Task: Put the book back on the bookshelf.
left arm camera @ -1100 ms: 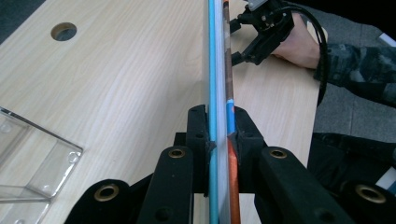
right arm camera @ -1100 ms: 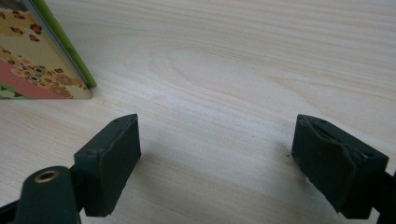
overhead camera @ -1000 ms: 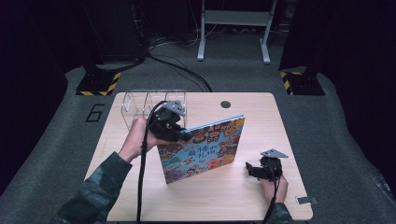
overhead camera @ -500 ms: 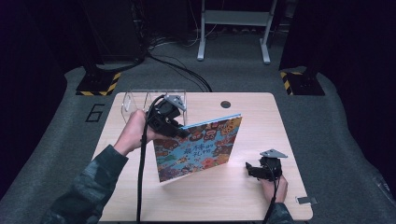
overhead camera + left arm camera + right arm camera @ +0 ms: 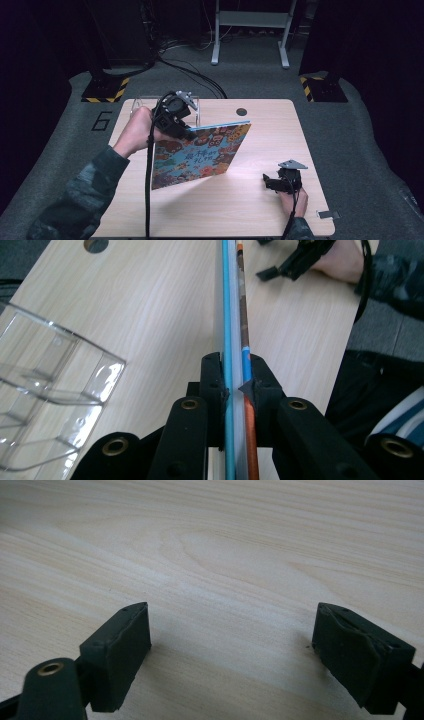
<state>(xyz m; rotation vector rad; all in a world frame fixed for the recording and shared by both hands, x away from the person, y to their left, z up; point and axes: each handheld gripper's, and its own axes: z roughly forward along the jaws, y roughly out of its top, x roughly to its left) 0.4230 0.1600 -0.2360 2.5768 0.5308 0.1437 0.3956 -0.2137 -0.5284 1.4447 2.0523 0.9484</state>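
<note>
Bench surroundings, as you see them from above.
You have a clear plastic organizer (image 5: 192, 107) at the far left of the wooden table (image 5: 260, 210); a round hole (image 5: 242, 111) sits near its far edge; yellow-black striped stand bases (image 5: 102, 90) flank it on the floor.

Left gripper (image 5: 187, 131), far left: black body, grey three-cornered plate on top, a black cable trailing to the near edge; its arms carry brass-ringed screw holes, and the sleeve (image 5: 82, 200) behind is camouflage-patterned in green and grey. Right gripper (image 5: 270, 181), near right: black, with a like grey plate, blocky dark pads (image 5: 125, 645) and a thin black cable.
</note>
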